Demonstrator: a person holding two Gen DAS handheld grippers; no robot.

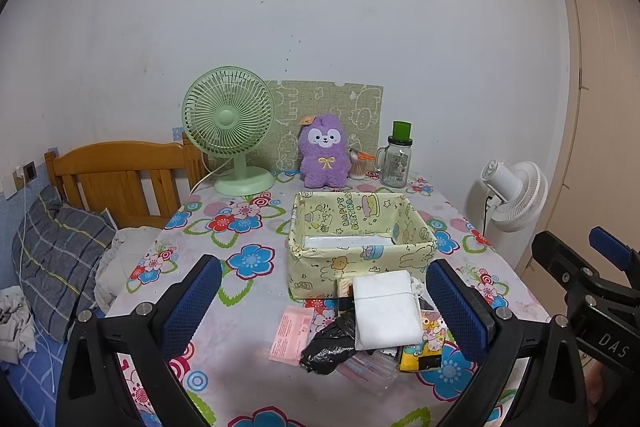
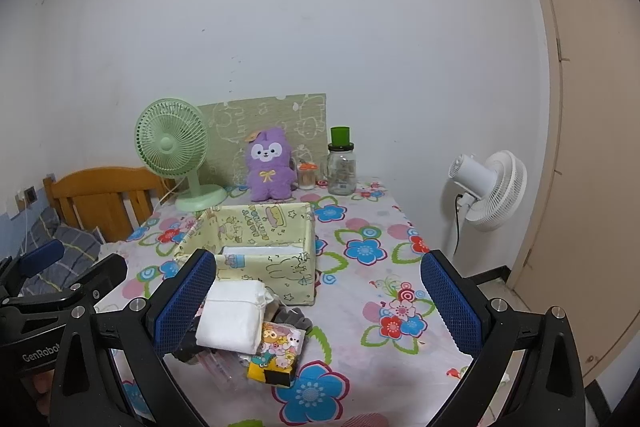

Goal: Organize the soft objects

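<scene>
Home bedroom, wooden bed headboard [image 1: 120,179], plaid pillow [image 1: 56,263], floral-clothed table [image 1: 248,227], plush toy [image 1: 322,157]

Left wrist view: taken from the near edge of the bench [image 1: 248,307], looking forward and slightly down between the wide-spread jaws toward the back wall; the right gripper [image 1: 600,267] shows at the frame's right edge. Right wrist view: same height and heading, set further right, with the left gripper [image 2: 52,267] at its left edge. Both views share the yellow box [image 1: 360,259] [image 2: 280,267], the green fan [image 1: 229,119] [image 2: 172,143] and the purple plush [image 1: 325,155] [image 2: 269,165].
</scene>
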